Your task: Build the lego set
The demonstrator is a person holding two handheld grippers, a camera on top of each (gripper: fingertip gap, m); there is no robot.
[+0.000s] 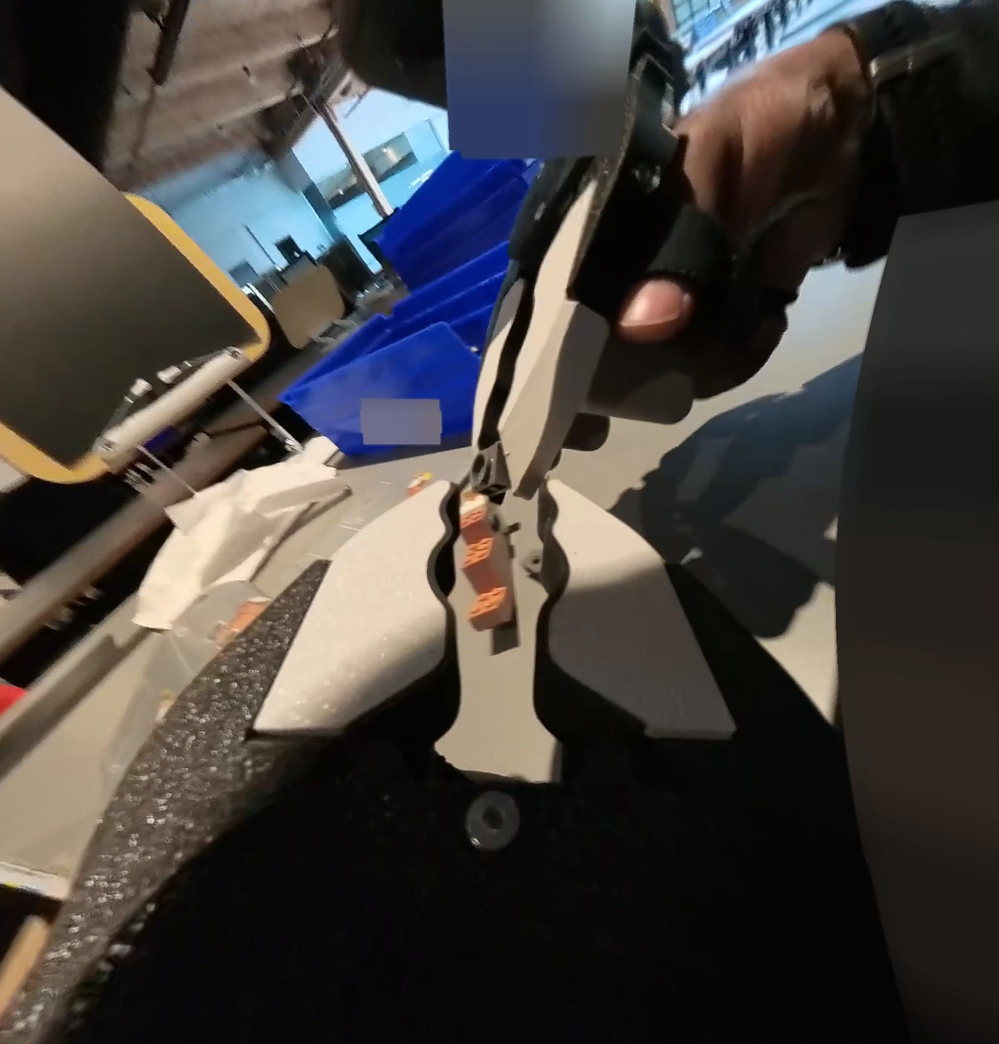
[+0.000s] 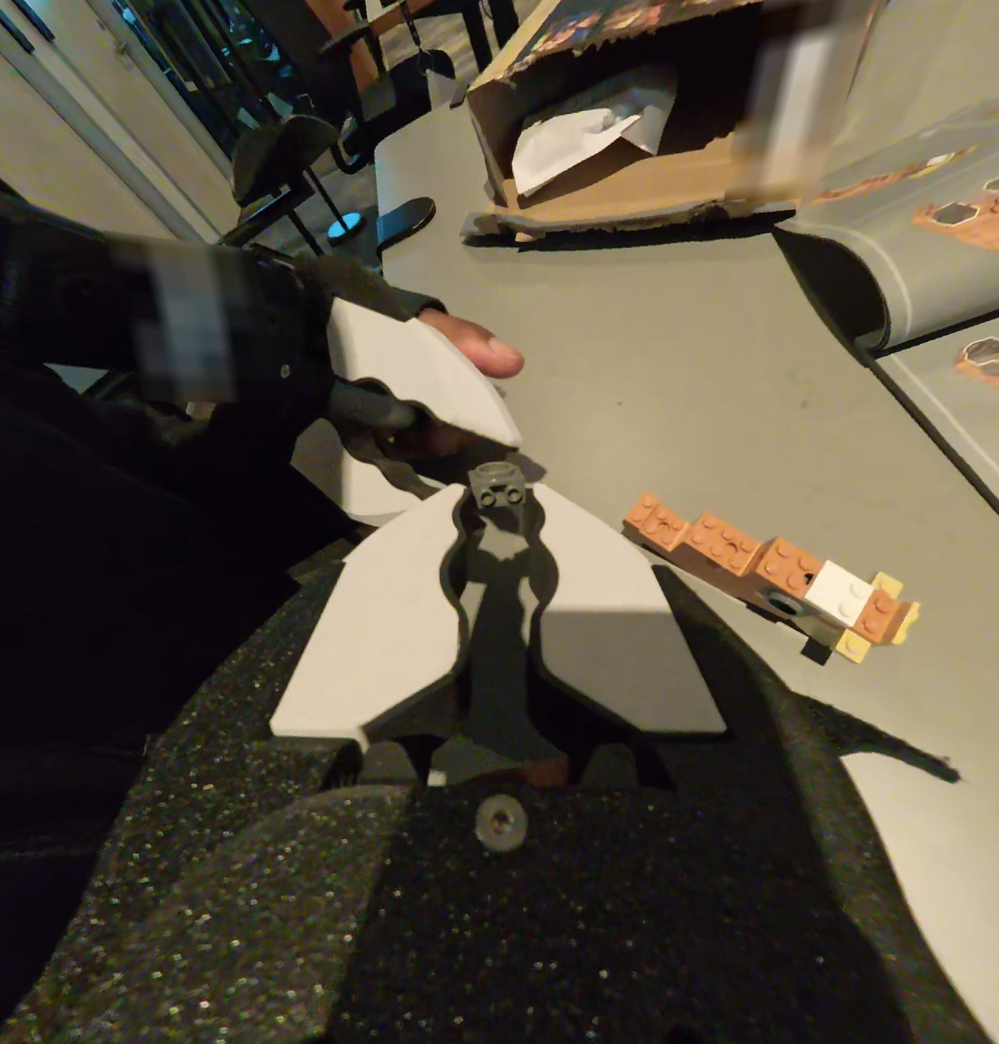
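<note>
A row of orange bricks with a white brick and yellow bits (image 2: 768,570) lies on the grey table (image 2: 683,395), to the right of my right gripper. My right gripper (image 2: 497,500) is shut on a small dark grey studded piece (image 2: 496,490) at its tips, a little above the table. In the left wrist view that gripper (image 1: 500,480) comes down from the upper right with the piece (image 1: 489,472). My left gripper (image 1: 498,490) is open and empty. The orange row (image 1: 486,570) shows through its gap on the table beyond. The left gripper (image 2: 424,446) sits just left of the grey piece.
An open cardboard box with white paper (image 2: 599,158) stands at the back of the table. An instruction booklet (image 2: 937,254) lies at the right. Blue bins (image 1: 418,339) and crumpled white wrapping (image 1: 232,536) are on the far side. A chair (image 2: 282,158) stands off the table's edge. My two grippers' fingertips are within a few centimetres of each other. My right gripper's tips are some 7 centimeters from the orange row (image 1: 486,570).
</note>
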